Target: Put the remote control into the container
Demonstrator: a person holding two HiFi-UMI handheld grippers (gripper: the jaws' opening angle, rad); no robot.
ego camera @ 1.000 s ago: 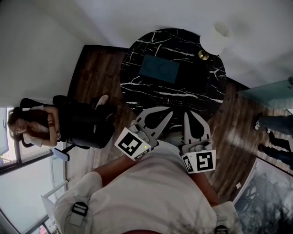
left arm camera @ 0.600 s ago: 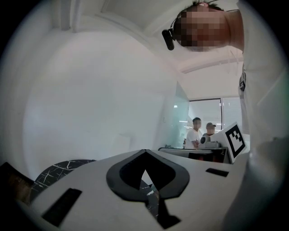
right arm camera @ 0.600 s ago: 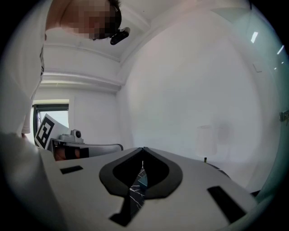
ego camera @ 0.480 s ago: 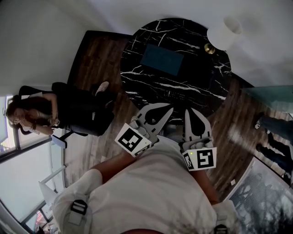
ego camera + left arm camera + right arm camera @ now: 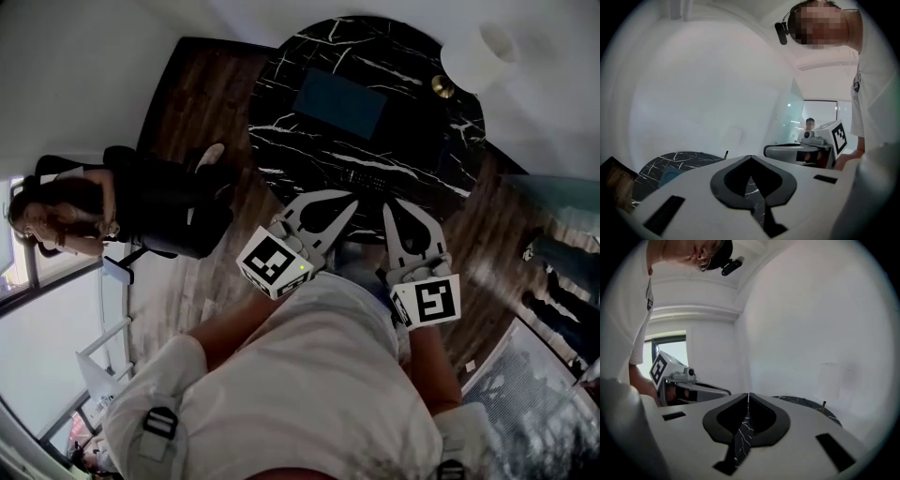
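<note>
The remote control (image 5: 371,177) is a dark slim bar lying on the round black marble table (image 5: 281,141), near its front edge. The teal rectangular container (image 5: 342,101) sits flat at the table's middle and shows as a teal patch (image 5: 668,175) in the left gripper view. My left gripper (image 5: 349,199) is shut and empty, with its tips just short of the table edge, near the remote. My right gripper (image 5: 388,208) is beside it, also shut and empty. Each gripper view shows the jaws meeting with nothing between them.
A white lamp (image 5: 482,54) with a brass base stands at the table's far right edge. A person sits in a dark chair (image 5: 141,211) to the left, on the wooden floor. Another person's feet (image 5: 553,253) stand at the right. White walls lie behind the table.
Both grippers have sunk a little and stay shut, side by side. The table has slid up and to the right in the head view.
</note>
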